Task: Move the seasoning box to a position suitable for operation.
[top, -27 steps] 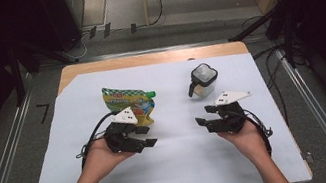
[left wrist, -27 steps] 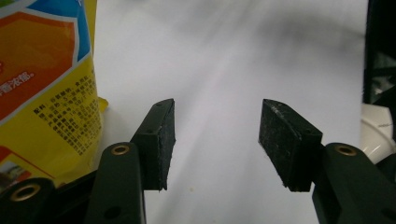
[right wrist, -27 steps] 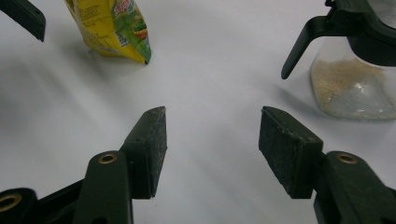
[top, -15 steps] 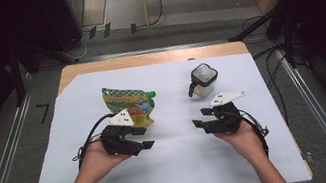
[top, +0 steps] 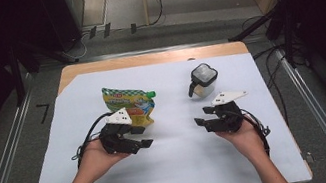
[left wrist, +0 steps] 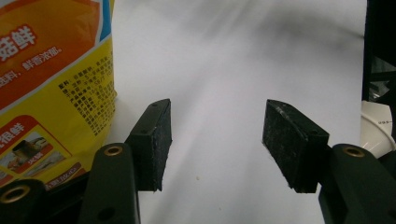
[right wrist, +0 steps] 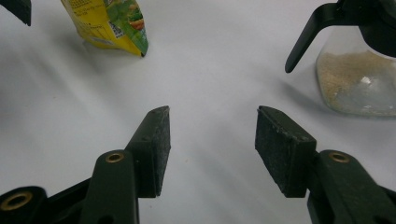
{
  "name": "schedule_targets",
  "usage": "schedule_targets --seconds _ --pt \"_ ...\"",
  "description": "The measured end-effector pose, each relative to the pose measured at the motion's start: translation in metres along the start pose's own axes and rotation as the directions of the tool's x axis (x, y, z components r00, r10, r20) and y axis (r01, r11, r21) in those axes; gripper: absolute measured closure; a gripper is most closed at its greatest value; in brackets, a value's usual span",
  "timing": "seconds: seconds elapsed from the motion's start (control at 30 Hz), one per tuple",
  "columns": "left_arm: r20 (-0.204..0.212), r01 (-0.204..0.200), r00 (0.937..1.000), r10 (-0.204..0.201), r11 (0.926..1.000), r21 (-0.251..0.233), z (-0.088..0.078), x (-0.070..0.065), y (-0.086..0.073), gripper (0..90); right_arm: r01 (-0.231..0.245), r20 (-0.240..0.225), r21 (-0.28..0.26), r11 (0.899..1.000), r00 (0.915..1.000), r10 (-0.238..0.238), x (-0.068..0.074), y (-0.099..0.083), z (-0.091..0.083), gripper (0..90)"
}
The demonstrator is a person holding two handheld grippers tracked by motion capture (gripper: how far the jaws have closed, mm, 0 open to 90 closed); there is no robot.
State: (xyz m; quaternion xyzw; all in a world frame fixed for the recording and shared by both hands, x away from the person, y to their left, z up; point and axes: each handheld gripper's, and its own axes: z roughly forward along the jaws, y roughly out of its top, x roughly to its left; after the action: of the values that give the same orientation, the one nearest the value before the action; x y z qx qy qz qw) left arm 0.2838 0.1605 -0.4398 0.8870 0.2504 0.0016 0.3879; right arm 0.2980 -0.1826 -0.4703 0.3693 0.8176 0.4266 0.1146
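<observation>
The yellow pouch (top: 129,105) and jar (top: 202,80) lie unmoved; both grippers (top: 141,137) (top: 201,116) remain open, empty.

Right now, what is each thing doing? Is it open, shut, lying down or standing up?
Left claw: open, nothing between its jaws.
Right claw: open, nothing between its jaws.
Yellow pouch: lying on the white sheet, green cap on.
Glass jar: standing upright, black lid on, partly filled with brownish grains.
</observation>
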Motion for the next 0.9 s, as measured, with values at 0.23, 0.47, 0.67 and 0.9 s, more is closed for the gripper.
schedule_targets --seconds 0.23,0.47,0.67,0.9 --pt "0.002 -0.004 1.0000 0.004 1.0000 -0.006 0.001 0.001 0.000 42.8 -0.001 0.024 0.010 1.000 0.9997 0.001 -0.004 -0.001 -0.003 46.7" --pt "-0.002 -0.014 0.9999 0.014 0.9999 -0.002 0.000 0.000 -0.001 42.1 -0.012 0.040 0.009 1.000 0.9991 0.012 -0.010 -0.002 -0.004 46.3" --pt "-0.005 -0.015 0.9999 0.015 0.9999 -0.005 0.000 0.001 -0.002 41.8 -0.007 0.051 0.009 1.000 0.9987 0.006 -0.011 -0.001 -0.005 45.6" --pt "-0.005 -0.024 0.9997 0.024 0.9996 -0.012 0.001 -0.001 0.000 41.7 -0.014 0.067 -0.002 1.000 0.9977 0.014 -0.016 -0.002 -0.010 44.5"
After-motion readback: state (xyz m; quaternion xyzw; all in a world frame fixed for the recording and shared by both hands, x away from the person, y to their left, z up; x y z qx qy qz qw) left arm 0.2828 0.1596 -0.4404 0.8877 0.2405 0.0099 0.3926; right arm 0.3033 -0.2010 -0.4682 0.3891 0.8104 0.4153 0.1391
